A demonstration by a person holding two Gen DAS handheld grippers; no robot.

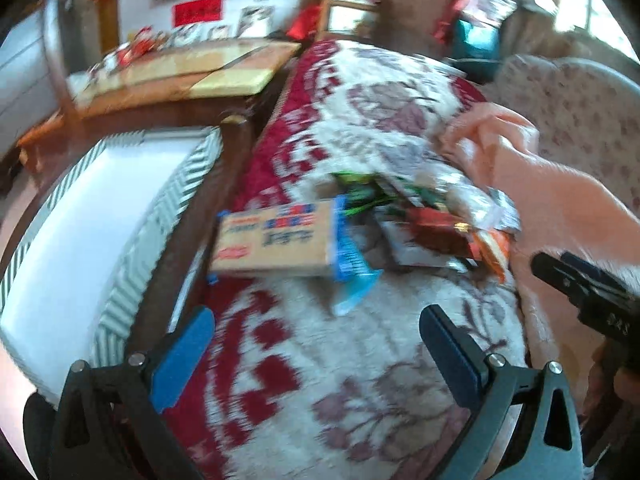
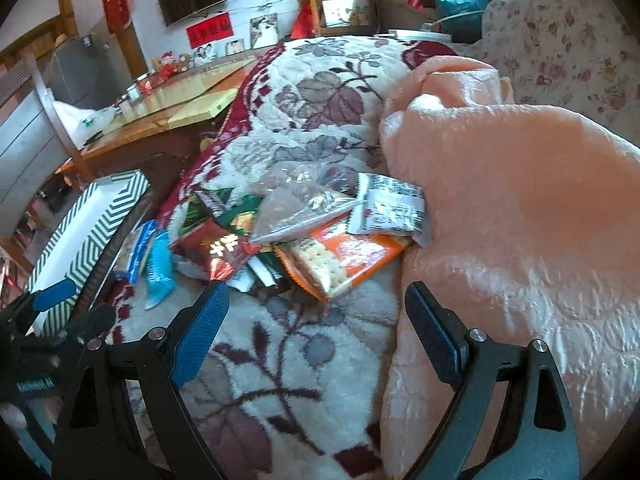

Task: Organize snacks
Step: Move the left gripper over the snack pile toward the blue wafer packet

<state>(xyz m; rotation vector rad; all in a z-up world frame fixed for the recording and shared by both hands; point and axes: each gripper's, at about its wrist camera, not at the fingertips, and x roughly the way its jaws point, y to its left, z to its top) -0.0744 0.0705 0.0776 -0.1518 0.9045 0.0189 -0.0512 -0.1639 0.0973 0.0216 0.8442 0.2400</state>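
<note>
Both the left gripper [image 1: 316,336] and right gripper [image 2: 316,316] hold their fingers apart, empty, above the floral blanket [image 2: 288,360] near the snack packets [image 2: 304,232].

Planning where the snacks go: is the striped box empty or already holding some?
Empty, as far as visible. The striped box shows only a bare white inside; the snacks all lie in a pile on the blanket beside it.

Each tool [image 2: 316,328] has black arms, blue fingertips [image 2: 200,336], silver screws.
</note>
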